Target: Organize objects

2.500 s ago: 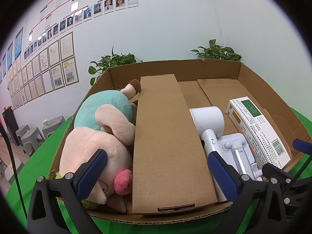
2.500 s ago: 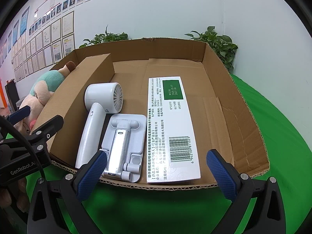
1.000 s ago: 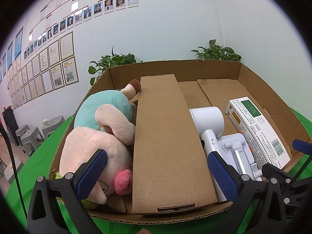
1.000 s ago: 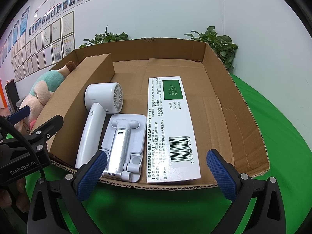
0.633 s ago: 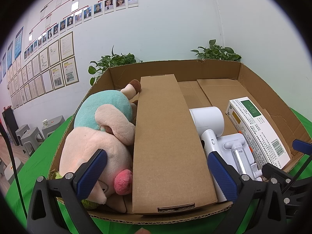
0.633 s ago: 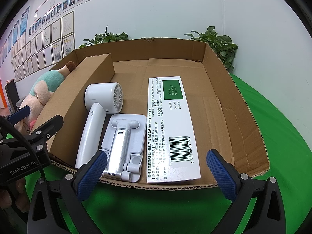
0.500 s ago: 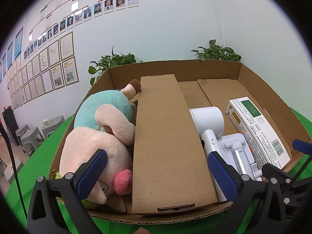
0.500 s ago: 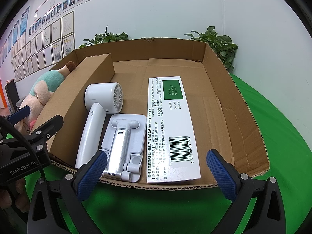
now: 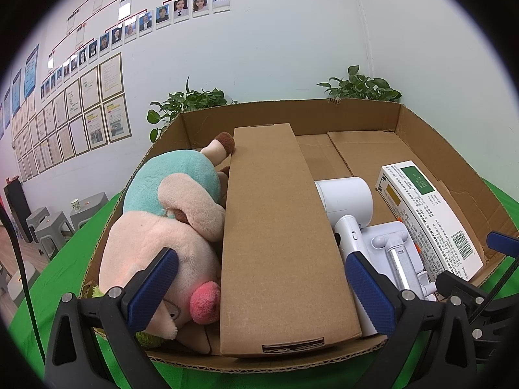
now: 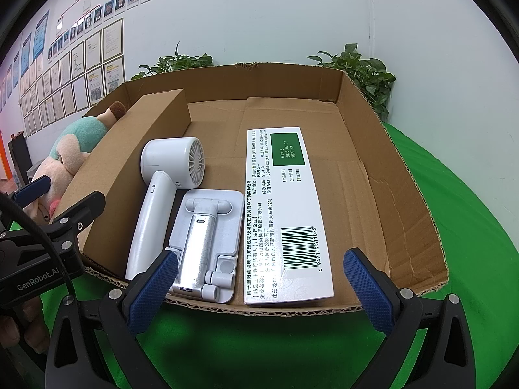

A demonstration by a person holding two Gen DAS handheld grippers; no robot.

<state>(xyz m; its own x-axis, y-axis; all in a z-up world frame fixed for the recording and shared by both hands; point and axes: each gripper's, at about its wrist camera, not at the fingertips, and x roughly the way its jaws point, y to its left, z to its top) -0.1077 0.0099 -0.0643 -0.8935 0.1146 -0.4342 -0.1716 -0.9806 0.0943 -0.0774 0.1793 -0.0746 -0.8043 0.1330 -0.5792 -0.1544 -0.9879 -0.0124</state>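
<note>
**Toys and Things Sat in the Big Box**

The cardboard box (image 10: pixel 405 175) held a pink and teal plush toy (image 9: pixel 168 227) left of a cardboard wall (image 9: pixel 279 227). On the wall's other side lay a white fan (image 10: pixel 162 191), a white stand (image 10: pixel 207 236) and a long white packet (image 10: pixel 285 214). The left gripper (image 9: pixel 259 295) and right gripper (image 10: pixel 259 288) were wide open, holding nothing.

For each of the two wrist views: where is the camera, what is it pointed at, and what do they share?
Left wrist: behind the open left gripper, facing the plush toy and cardboard divider; the right gripper's frame shows at right.
Right wrist: behind the open right gripper, facing the hair dryer, phone stand and medicine box; the left gripper shows at left.
Shared: the cardboard box and everything in it.
</note>
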